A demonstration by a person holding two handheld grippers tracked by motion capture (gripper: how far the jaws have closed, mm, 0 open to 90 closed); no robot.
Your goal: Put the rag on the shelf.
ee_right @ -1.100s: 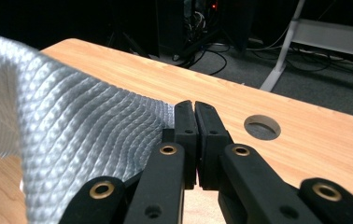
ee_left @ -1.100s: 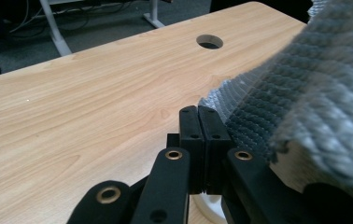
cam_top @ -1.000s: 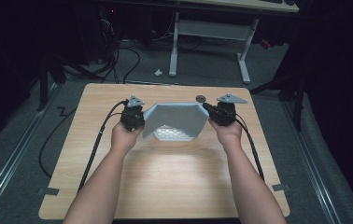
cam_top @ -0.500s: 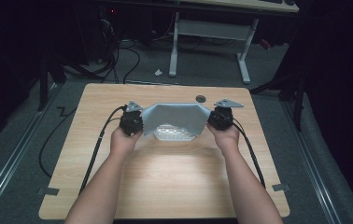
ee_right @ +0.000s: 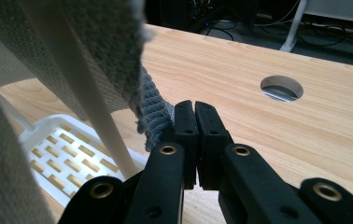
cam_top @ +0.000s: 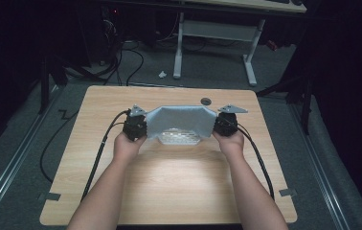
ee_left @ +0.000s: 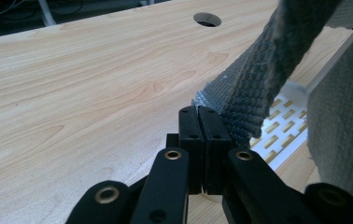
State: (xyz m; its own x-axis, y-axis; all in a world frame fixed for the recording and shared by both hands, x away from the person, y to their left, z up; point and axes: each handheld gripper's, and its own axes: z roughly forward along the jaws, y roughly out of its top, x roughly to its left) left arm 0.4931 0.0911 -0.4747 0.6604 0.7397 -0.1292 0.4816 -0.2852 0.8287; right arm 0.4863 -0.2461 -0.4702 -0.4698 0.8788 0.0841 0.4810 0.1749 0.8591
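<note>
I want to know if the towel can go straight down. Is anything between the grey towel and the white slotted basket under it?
Nothing visible. The grey towel, pinched by the left gripper and the right gripper, hangs directly over the white slotted basket.

The wooden table (cam_top: 169,191) is light brown, and its near part is bare. A round hole (cam_top: 206,101) sits in its far edge, a bit right of the middle. On the grey floor (cam_top: 26,158) behind it stands a white desk frame (cam_top: 215,33). Black cables (cam_top: 121,62) lie far left.
</note>
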